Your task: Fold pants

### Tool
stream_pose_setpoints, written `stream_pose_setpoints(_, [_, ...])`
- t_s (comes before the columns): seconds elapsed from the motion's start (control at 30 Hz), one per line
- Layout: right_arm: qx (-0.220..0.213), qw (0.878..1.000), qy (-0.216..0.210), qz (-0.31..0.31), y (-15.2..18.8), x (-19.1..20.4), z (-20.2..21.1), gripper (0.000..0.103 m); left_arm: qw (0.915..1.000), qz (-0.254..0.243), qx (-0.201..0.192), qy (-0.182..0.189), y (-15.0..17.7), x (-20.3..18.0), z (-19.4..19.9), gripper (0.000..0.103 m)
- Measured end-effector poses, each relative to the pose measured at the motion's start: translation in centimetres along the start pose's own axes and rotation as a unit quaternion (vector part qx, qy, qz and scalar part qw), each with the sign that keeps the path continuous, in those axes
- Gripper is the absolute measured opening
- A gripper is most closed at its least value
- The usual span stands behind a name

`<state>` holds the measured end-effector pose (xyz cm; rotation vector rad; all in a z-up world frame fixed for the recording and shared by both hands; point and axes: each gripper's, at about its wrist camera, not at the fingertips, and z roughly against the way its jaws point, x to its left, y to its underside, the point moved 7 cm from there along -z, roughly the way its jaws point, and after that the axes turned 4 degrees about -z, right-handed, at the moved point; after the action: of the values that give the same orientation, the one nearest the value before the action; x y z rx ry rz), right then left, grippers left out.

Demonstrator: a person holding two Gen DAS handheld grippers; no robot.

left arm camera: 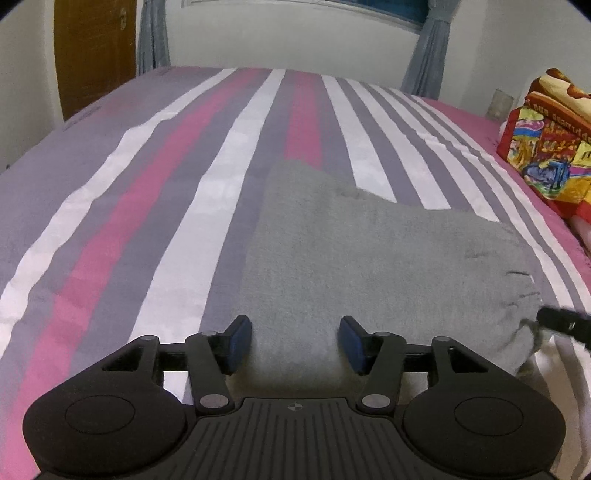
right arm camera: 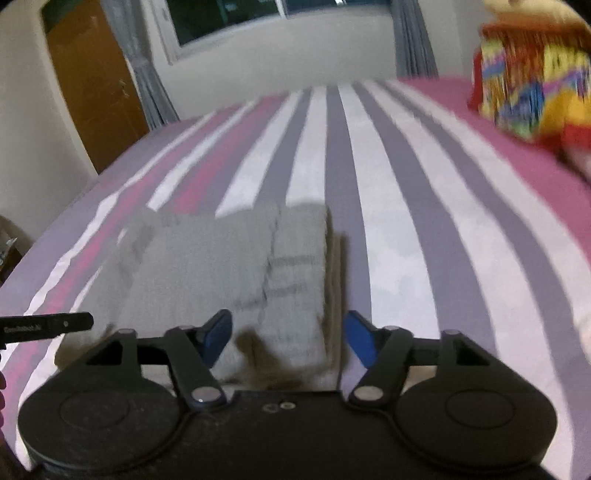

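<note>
- The grey pants (left arm camera: 369, 258) lie folded into a thick bundle on the near part of the bed (left arm camera: 147, 221), over its grey and white stripes.
- In the left wrist view the bundle spreads from between the blue pads away and to the right, its far edge dipping in a notch near the middle; its right end is rounded and puckered with short dark creases.
- In the right wrist view (which is blurred) the same pants (right arm camera: 229, 266) show stacked layers along the right edge, with a seam running down between a wider left part and a narrower right part.
- The left gripper (left arm camera: 295, 341) hovers low over the near edge of the bundle, its jaws spread with cloth showing in the gap; the pads do not press on it, so it is released.
- The right gripper (right arm camera: 286, 338) sits over the bundle's near right corner, jaws likewise apart and not clamped on the cloth.
- Each gripper's black finger pokes into the other's view at the side edge.
- The bed sheet carries pink, grey and white stripes running away from the cameras.
- A bright red, yellow and blue blanket (left arm camera: 550, 147) is piled at the bed's right side, well apart from the pants.
- Beyond the bed stand a brown door (left arm camera: 92, 51), grey curtains (left arm camera: 424, 55) and a window (right arm camera: 229, 18).
</note>
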<state>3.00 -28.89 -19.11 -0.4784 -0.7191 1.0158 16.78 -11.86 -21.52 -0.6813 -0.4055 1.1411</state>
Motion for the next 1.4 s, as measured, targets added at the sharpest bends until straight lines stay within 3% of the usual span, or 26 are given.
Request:
stream_pose_setpoints(0.07, [-0.014,1.000,-0.004,0.019,-0.6,0.8,0.3,0.044,1.0000,0.004,0.001,-0.004,-0.1,0.1,-0.2,0.054])
stream_pose_setpoints(0.27, [0.014,0.998,-0.001,0.053,1.0,1.4,-1.1,0.041,0.9997,-0.007,0.006,-0.020,0.5,0.4,-0.5,0.054])
stream_pose_setpoints(0.37, [0.011,0.999,-0.011,0.042,0.7,1.1,-0.7,0.045,0.9998,-0.001,0.006,-0.019,0.0,1.2,-0.2,0.054])
stream_pose_setpoints(0.47, [0.011,0.999,-0.010,0.033,-0.1,0.6,-0.6,0.064,0.9997,-0.001,0.011,-0.021,-0.5,1.9,-0.4,0.066])
stream_pose_setpoints(0.6, [0.027,0.999,-0.010,0.031,0.1,-0.3,-1.0,0.065,0.9996,-0.003,0.018,-0.020,-0.9,2.6,-1.0,0.068])
stream_pose_setpoints(0.7, [0.050,0.998,-0.027,-0.009,0.4,-1.3,-1.9,0.065,0.9995,-0.002,0.031,-0.010,-0.8,2.6,-1.9,0.068])
stream_pose_setpoints(0.97, [0.113,0.985,-0.081,-0.099,1.4,-2.9,-4.1,0.076,0.9961,0.015,0.068,0.054,0.1,2.8,-4.3,0.068])
stream_pose_setpoints(1.07, [0.129,0.978,-0.098,-0.129,1.6,-3.5,-4.7,0.081,0.9912,0.042,0.083,0.094,0.2,3.2,-5.2,0.068])
stream_pose_setpoints(1.13, [0.139,0.973,-0.115,-0.147,1.8,-4.0,-5.1,0.082,0.9880,0.050,0.088,0.117,0.3,3.4,-5.7,0.063])
stream_pose_setpoints(1.27, [0.158,0.955,-0.168,-0.187,2.2,-5.2,-6.3,0.080,0.9794,0.066,0.097,0.165,0.3,3.6,-6.8,0.060])
stream_pose_setpoints(1.4, [0.162,0.931,-0.233,-0.230,2.3,-5.9,-7.5,0.072,0.9708,0.085,0.101,0.200,0.2,3.5,-7.8,0.056])
